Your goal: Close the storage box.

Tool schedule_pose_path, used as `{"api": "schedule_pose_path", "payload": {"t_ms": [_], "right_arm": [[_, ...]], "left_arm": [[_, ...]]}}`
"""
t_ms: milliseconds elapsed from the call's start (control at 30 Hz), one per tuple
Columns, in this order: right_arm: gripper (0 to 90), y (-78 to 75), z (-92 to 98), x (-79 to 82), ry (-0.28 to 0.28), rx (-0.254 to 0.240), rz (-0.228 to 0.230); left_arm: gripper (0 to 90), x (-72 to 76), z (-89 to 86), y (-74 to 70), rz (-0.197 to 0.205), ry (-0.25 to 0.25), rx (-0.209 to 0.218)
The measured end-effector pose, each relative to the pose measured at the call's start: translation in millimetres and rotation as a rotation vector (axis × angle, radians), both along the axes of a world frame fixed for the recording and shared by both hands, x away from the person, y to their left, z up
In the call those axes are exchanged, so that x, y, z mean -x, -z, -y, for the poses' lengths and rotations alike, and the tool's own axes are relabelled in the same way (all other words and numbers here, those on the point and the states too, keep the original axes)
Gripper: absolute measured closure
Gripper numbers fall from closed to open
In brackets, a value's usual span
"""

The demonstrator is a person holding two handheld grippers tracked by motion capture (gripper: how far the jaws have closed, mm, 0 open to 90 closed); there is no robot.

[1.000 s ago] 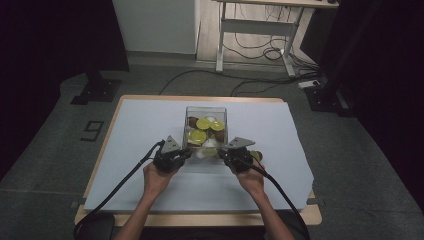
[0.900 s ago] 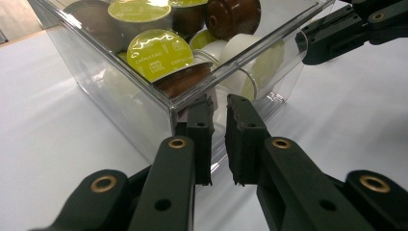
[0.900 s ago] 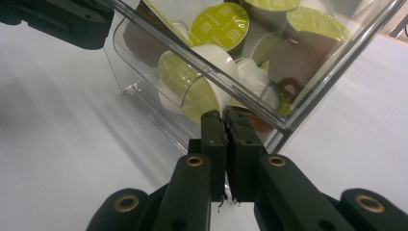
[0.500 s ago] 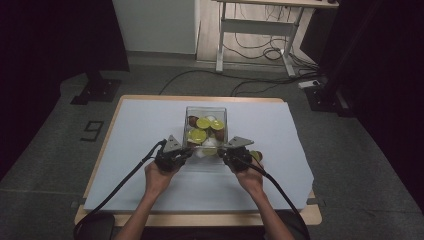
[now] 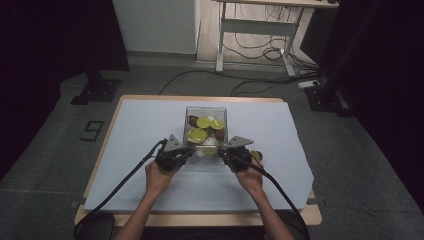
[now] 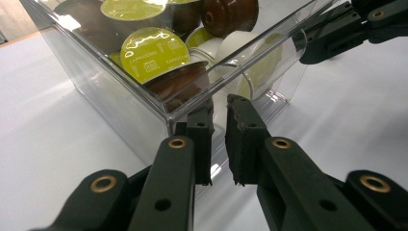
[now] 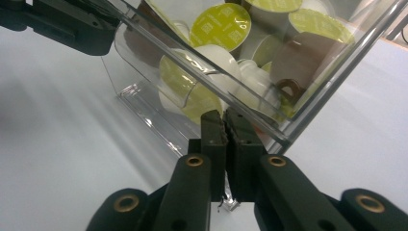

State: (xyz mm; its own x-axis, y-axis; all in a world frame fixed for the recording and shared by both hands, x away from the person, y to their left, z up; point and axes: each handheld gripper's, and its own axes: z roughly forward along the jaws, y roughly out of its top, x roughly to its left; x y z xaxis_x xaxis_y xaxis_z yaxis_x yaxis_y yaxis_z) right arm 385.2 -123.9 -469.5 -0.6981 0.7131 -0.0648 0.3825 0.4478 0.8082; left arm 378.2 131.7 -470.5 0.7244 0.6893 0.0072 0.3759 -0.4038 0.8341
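My left gripper [image 6: 219, 108] has its jaws pinched together on the near wall of the clear box [image 6: 120, 103], close to a corner; the wall's edge sits between the pads. My right gripper [image 7: 225, 118] is clamped the same way on that wall's rim near the other corner, jaws almost meeting with only the thin plastic between. From above, both grippers [image 5: 172, 155] [image 5: 237, 155] flank the box's [image 5: 206, 111] near side, a hand behind each.

The box stands mid-worktop [image 5: 140, 120] on the pale cover, about half full of coffee capsules [image 6: 153, 48]: lime-green foil lids, brown bodies, a few white ones. One more capsule [image 5: 256, 155] lies outside, just right of my right gripper.

I judge that I have the box gripped on both sides and am about to lift or tip it. The next move needs both hands to rise together and level; the hold is on a thin slippery wall, so uneven pull could twist it loose or spill capsules.

The nearest green lid reads "CAPPUCCINO"; the smaller print and the logo above it are too fine to read.
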Motion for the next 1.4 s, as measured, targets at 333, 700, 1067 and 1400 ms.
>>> {"api": "schedule_pose_path", "payload": {"t_ms": [333, 700, 1067, 1400], "right_arm": [[69.8, 1.4, -4.2, 2.5, -0.027, 0.012, -0.020], [47.5, -6.4, -5.0, 13.0, -0.100, 0.011, -0.032], [34.4, -7.4, 7.5, 27.7, -0.131, 0.064, -0.029], [18.0, 21.0, 33.7, 24.8, -0.063, 0.138, -0.100]], "left_arm": [[71.0, 7.3, 1.0, -1.5, 0.005, 0.019, -0.009], [53.2, 22.6, -8.8, -6.6, -0.016, 0.065, -0.009], [34.2, 39.3, -29.7, -4.3, -0.053, 0.092, -0.021], [10.1, 39.6, -45.2, 32.2, -0.137, 0.052, -0.090]]}}
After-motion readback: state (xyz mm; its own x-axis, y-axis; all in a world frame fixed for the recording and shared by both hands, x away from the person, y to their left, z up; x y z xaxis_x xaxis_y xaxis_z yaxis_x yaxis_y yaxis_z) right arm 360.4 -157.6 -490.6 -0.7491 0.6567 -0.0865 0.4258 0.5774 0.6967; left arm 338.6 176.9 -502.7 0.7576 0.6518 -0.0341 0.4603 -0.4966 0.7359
